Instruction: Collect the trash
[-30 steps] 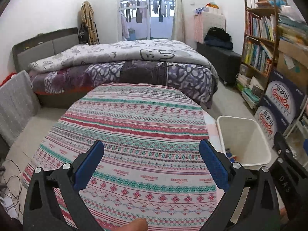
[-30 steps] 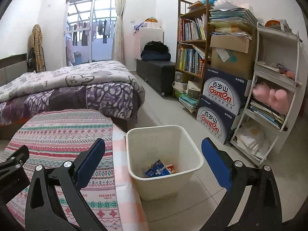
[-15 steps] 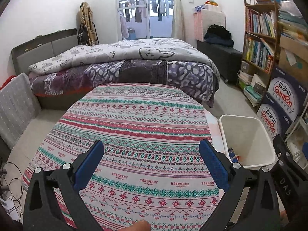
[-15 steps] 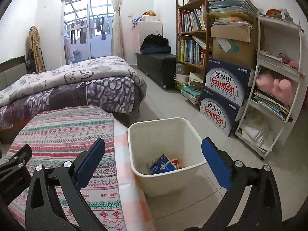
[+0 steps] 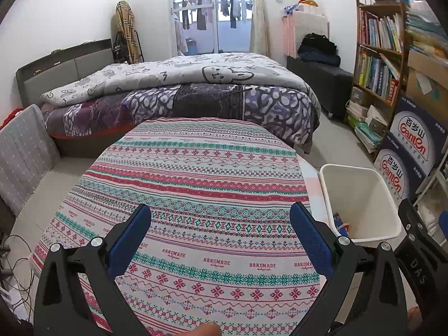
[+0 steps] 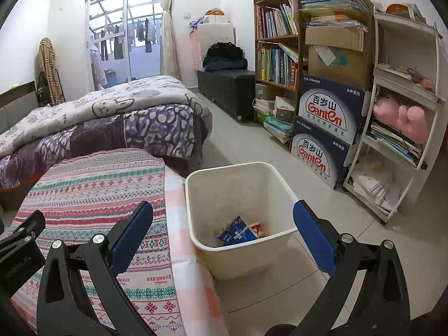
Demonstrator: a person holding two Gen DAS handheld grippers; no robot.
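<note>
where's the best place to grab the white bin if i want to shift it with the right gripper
Grip the bin by its thin top rim, coming down from above with one finger inside and one outside the wall. The near rim is probably easiest: it sits between the open fingers of the right gripper, and the body is too wide to span. The wrappers lie at the bottom, clear of the rim.

Left wrist overlooks table (image 5: pixel 218 173); right, bin (image 6: pixel 238 196); both shared.

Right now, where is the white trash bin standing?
The white trash bin stands on the tiled floor at the right edge of the patterned table, with the stacked Ganten boxes behind it; in the left wrist view it shows at lower right.
</note>
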